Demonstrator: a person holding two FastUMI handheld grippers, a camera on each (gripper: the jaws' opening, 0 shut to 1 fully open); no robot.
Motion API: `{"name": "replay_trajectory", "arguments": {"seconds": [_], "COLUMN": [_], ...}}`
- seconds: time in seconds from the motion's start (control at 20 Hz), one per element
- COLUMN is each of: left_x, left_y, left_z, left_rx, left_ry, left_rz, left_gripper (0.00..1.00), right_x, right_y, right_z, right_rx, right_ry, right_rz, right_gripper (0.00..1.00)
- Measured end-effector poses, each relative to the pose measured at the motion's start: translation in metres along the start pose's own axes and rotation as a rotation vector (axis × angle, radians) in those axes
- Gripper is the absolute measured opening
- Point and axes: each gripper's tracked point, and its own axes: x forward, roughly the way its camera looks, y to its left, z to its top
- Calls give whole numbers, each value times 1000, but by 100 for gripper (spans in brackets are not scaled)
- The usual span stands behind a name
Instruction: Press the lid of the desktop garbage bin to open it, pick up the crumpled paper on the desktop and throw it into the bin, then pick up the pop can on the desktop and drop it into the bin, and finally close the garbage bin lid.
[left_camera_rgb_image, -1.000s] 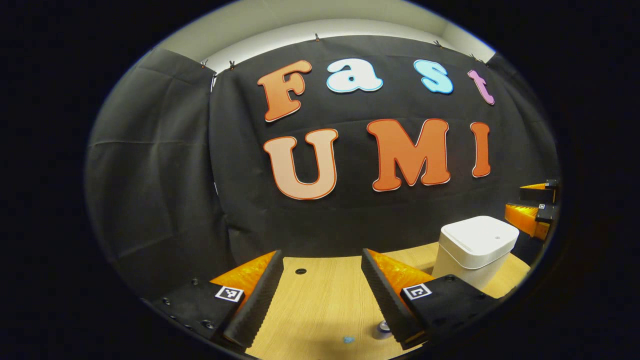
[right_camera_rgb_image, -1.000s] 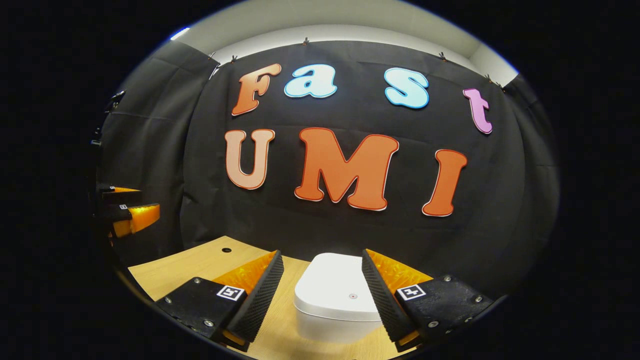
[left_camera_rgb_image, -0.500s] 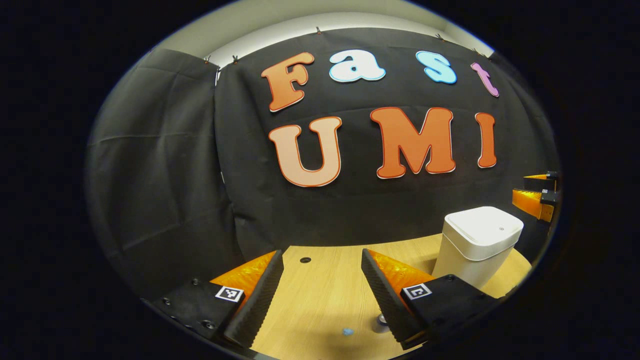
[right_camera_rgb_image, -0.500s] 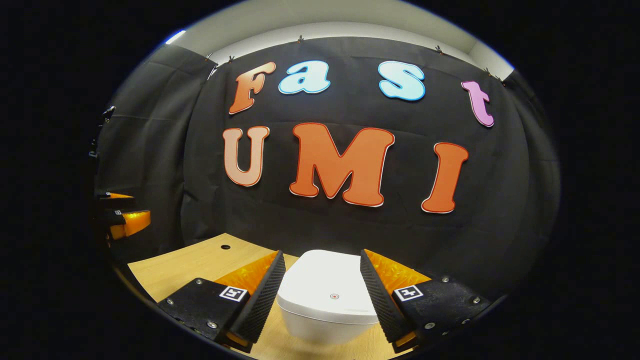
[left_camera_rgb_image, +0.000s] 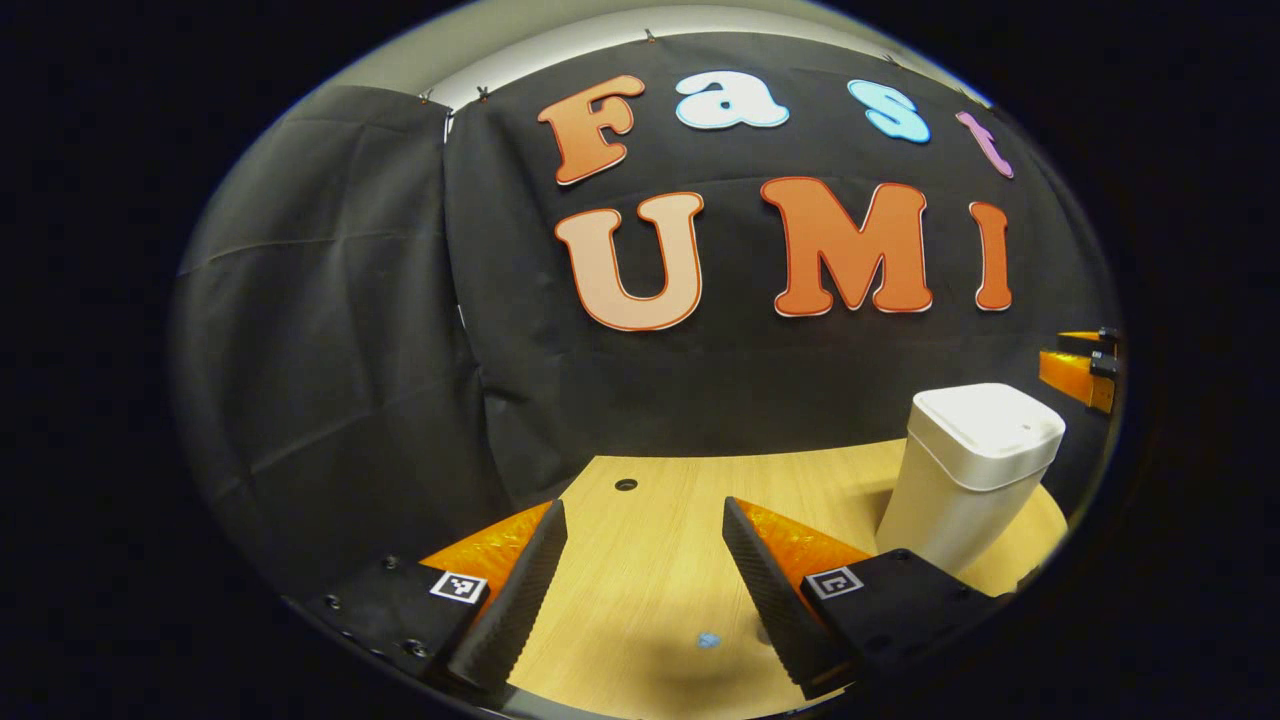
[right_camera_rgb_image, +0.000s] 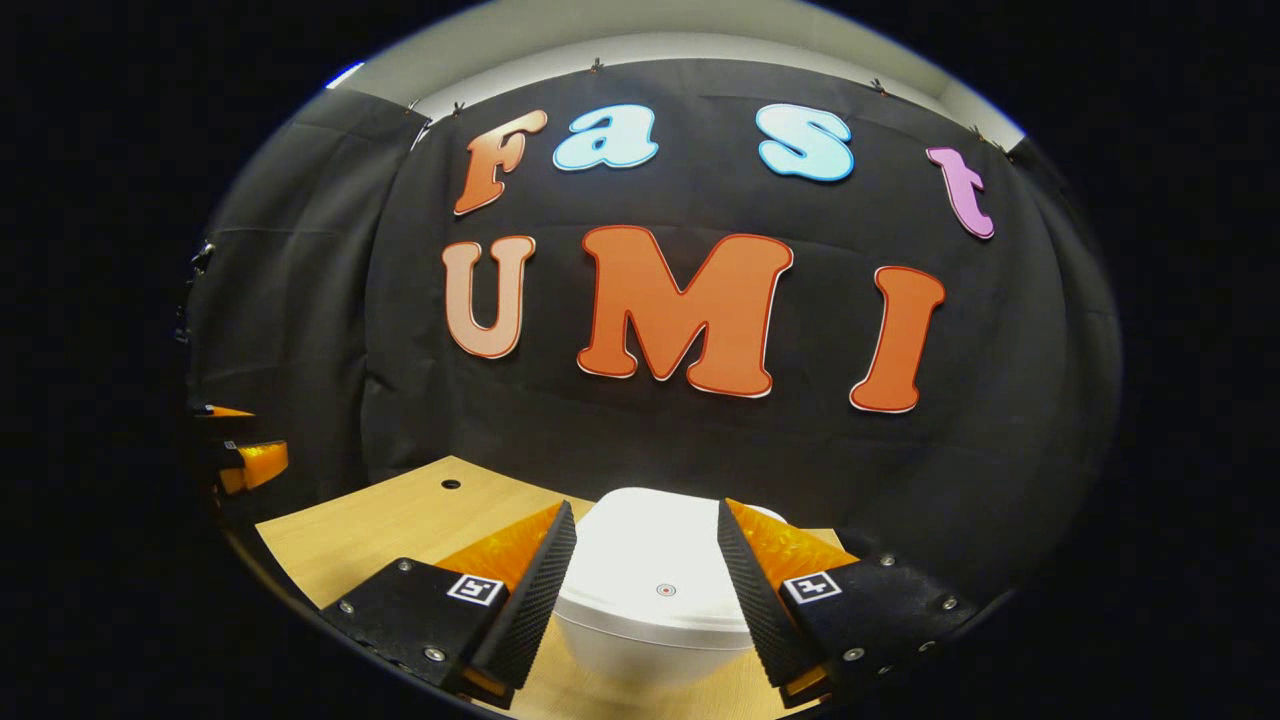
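Lid (right_camera_rgb_image: 655, 570) being approached by right claw (right_camera_rgb_image: 647, 590) — spread wide, empty; bin (left_camera_rgb_image: 965, 470) closed — all steps pending.

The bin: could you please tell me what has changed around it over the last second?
The right gripper has closed in above the bin, its open fingers now framing the lid. The left gripper tilted down over the table. The lid stays shut; neither gripper holds anything.

Nothing readable; only small square coded markers (left_camera_rgb_image: 459, 586) on the tool fingers
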Motion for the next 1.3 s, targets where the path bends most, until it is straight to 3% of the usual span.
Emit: {"name": "replay_trajectory", "arguments": {"seconds": [0.2, 0.4, 0.45, 0.55, 0.75, 0.95, 1.3], "left_x": [23, 42, 45, 53, 56, 61, 65], "left_y": [0, 4, 6, 8, 10, 11, 11], "left_z": [-10, -26, -29, -32, -41, -44, -46], "left_rx": [51, 64, 66, 67, 69, 73, 71], "left_ry": [26, 64, 71, 83, 105, 115, 125], "left_rz": [-47, -82, -87, -93, -97, -99, -101], "left_gripper": [99, 100, 100, 99, 99, 100, 100], "right_x": [7, 17, 20, 23, 27, 29, 25], "right_y": [4, 0, -4, -7, -12, -16, -12], "right_z": [2, -10, -12, -18, -36, -58, -83], "right_rx": [0, 17, 21, 20, 58, 100, 73], "right_ry": [10, 72, 86, 119, 199, 289, 404], "right_rz": [-39, -88, -109, -134, -149, -141, -129], "right_gripper": [83, 71, 50, 25, 8, 6, 6]}}
